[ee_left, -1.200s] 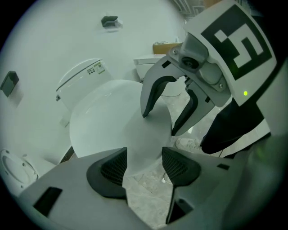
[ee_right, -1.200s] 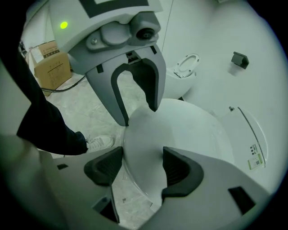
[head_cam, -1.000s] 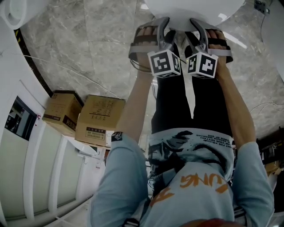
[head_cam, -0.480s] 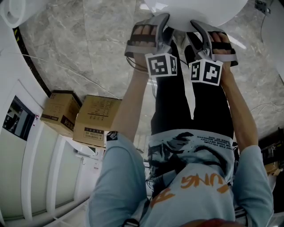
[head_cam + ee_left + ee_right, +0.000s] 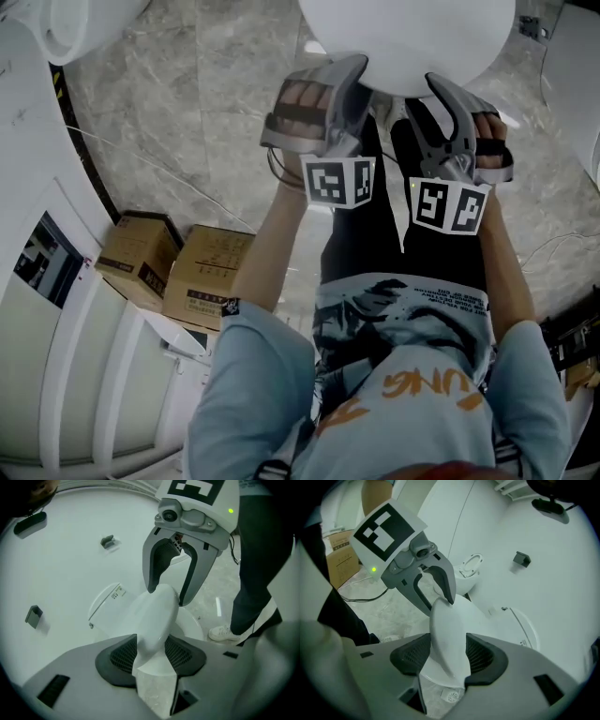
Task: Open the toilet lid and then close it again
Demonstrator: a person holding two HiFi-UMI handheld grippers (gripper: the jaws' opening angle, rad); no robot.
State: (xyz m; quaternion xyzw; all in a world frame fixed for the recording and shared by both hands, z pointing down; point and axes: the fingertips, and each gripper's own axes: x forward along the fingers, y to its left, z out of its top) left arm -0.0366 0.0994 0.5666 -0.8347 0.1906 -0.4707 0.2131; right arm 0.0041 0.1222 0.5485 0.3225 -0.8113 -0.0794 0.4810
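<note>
Gripping the front rim of the partly raised toilet lid (image 5: 408, 37), the left gripper (image 5: 356, 67) is pinching it, its jaws having just been closing; the right gripper (image 5: 439, 86) is clamping the rim alongside, its jaws having just been opening slightly.

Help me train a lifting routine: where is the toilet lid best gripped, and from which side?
Grip the lid at its thin front rim, coming from the front, where the person stands, one jaw above the edge and one below. That rim is slim enough to pinch and faces the person; the broad domed top probably offers nothing to hold.
</note>
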